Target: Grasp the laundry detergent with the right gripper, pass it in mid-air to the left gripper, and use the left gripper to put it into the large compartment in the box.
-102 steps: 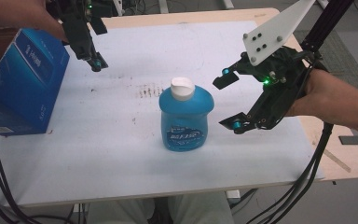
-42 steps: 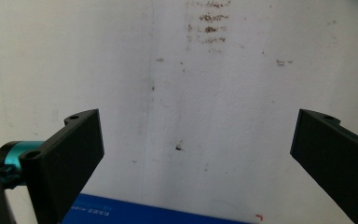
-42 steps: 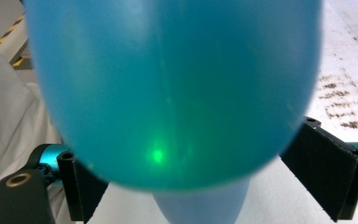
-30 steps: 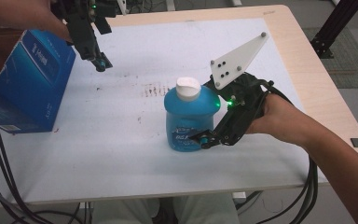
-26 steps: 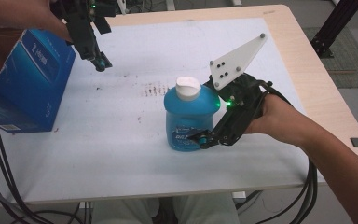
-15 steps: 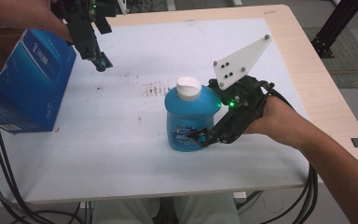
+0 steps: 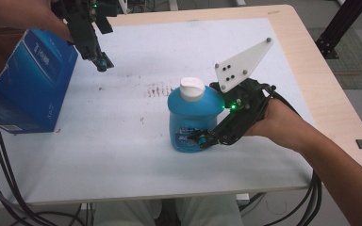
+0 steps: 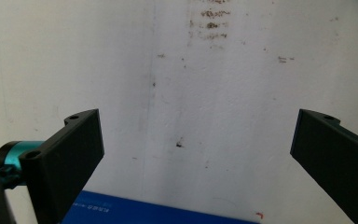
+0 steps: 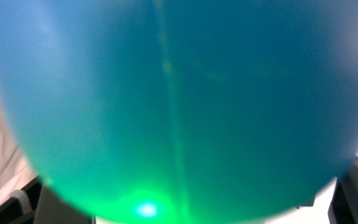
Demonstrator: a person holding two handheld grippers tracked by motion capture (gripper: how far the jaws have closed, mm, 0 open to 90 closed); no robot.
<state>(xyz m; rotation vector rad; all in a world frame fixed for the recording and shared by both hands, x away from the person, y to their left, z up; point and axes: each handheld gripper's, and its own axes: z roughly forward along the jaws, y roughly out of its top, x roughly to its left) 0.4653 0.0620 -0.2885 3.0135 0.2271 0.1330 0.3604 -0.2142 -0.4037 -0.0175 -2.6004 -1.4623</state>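
My right hand-held gripper (image 7: 206, 137) has just been closing its jaws around the blue bottle (image 7: 189, 121), which stands upright with its white cap (image 7: 192, 88) on near the middle of the white worktop (image 7: 122, 141); the pads now clasp the bottle's lower body from the right. My left hand-held gripper (image 7: 101, 63) hangs at the far left with jaws wide and nothing between them, just beside the blue box (image 7: 26, 82).
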